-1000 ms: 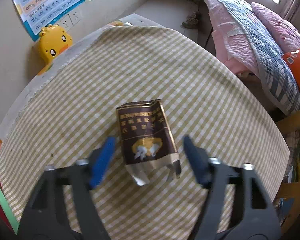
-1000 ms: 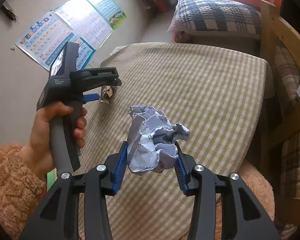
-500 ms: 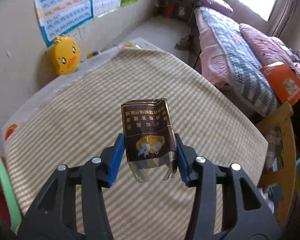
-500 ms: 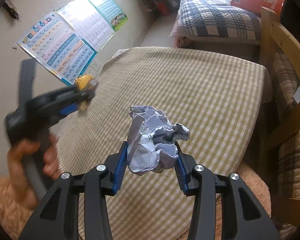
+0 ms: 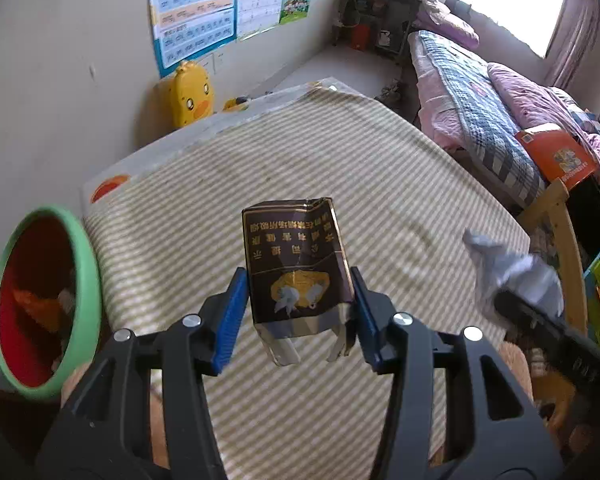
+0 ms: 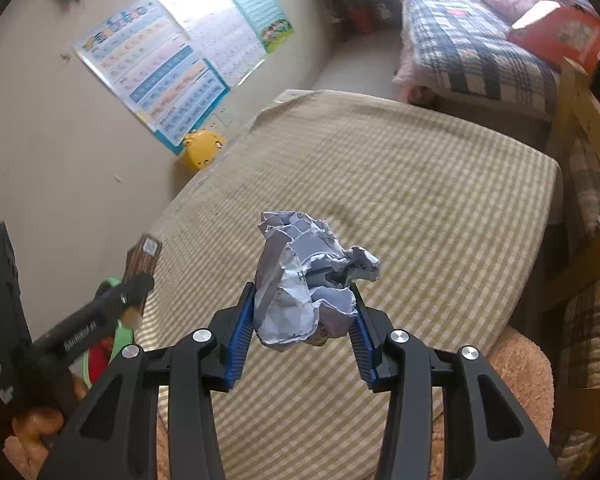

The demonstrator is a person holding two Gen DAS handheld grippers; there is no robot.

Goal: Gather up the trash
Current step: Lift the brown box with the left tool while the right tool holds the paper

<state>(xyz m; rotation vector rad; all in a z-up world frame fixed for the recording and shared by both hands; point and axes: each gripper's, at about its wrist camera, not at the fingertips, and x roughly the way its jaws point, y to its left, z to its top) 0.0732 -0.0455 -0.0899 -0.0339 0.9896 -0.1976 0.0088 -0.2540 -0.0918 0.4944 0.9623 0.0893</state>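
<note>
Brown pack (image 5: 298, 268) clamped in left tongs (image 5: 296, 312) (rt tongs (image 6: 302, 320): crumpled paper (image 6: 308, 280)).

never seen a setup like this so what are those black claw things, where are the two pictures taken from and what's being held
There is no robot here. A person holds a hand clamp with two blue-padded fingers in each hand, and a camera on each clamp looks forward along its fingers.

The left camera shows the left gripper clamped on a crumpled dark cigarette pack, lifted above the checked tablecloth. A green-rimmed bin with red inside sits to the left, some scraps in it.

The right camera shows the right gripper squeezing a ball of crumpled paper over the same table. No other trash shows on the cloth.
</note>
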